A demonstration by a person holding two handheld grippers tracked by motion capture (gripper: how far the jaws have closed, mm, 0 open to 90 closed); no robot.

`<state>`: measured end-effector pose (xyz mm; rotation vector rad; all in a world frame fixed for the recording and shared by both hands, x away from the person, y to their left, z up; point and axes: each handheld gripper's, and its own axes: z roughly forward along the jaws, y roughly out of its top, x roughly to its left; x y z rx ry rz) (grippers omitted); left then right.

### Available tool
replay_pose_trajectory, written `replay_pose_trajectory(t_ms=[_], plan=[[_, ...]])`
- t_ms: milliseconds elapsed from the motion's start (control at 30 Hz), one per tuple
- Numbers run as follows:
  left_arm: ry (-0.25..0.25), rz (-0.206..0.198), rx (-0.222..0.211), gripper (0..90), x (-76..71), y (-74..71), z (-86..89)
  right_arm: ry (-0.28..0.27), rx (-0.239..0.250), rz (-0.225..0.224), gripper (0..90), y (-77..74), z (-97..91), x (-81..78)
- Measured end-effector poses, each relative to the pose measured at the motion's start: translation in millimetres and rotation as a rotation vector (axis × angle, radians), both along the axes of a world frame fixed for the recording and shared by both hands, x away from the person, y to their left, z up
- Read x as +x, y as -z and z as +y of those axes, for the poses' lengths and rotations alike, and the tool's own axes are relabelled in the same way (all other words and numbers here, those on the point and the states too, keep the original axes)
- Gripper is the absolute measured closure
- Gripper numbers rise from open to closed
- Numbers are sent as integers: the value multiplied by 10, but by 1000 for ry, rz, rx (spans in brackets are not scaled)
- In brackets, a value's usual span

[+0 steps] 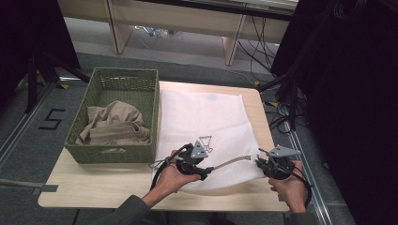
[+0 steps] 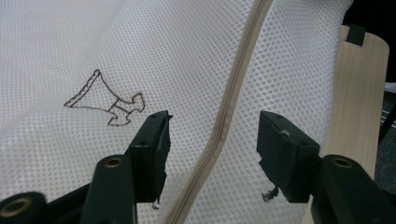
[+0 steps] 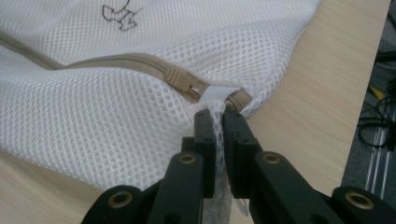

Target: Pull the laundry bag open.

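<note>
A white mesh laundry bag (image 1: 202, 117) lies flat on the wooden table (image 1: 94, 185), its beige zipper (image 1: 232, 161) running along the near edge. My right gripper (image 1: 259, 162) is shut on the bag's mesh at the zipper's right end, lifting that corner a little. In the right gripper view the jaws (image 3: 217, 114) pinch white mesh just below the zip slider (image 3: 180, 79). My left gripper (image 1: 205, 171) is open at the zipper's left part. In the left gripper view its jaws (image 2: 212, 126) stand either side of the zipper (image 2: 233, 107), beside a brown stitched emblem (image 2: 107, 105).
A green woven basket (image 1: 112, 154) stands on the table's left half with crumpled beige cloth (image 1: 115, 122) inside, close to the bag's left edge. The table's right edge (image 1: 270, 136) runs just past the bag; cables lie on the floor beyond.
</note>
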<state>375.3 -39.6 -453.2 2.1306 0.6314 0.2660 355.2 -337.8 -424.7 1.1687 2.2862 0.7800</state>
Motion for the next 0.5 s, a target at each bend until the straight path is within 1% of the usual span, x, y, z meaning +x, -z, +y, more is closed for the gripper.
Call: replay_pose_trajectory(t_ms=[33, 67, 100, 167, 233, 267, 333, 367, 400, 433, 467, 500], plan=[[1, 5, -14, 477, 12, -5, -29, -9, 7, 7, 859, -17, 7, -1], [3, 13, -25, 478, 25, -10, -61, -12, 11, -3, 861, -34, 17, -6], [10, 12, -23, 487, 38, -20, -92, -17, 8, -11, 863, -54, 28, -12], [24, -4, -24, 508, 55, -39, -153, -24, 10, -24, 867, -87, 48, -25], [30, -9, -27, 535, 67, -44, -184, -29, 9, -26, 869, -104, 57, -32], [37, -7, -32, 544, 102, -61, -241, -42, -2, -27, 870, -108, 60, -30], [38, -4, -51, 575, 143, -69, -311, -35, -5, -26, 871, -114, 73, -35], [38, 1, -54, 577, 164, -70, -343, -40, -17, -21, 871, -115, 80, -33], [35, 10, -66, 578, 175, -66, -371, -38, -13, -24, 872, -116, 87, -34], [35, 10, -66, 581, 175, -66, -371, -38, -13, -24, 872, -116, 87, -34], [41, 15, -65, 583, 204, -63, -445, -42, -21, -20, 872, -125, 92, -39], [41, 15, -65, 584, 204, -63, -445, -42, -21, -20, 872, -125, 92, -39]])
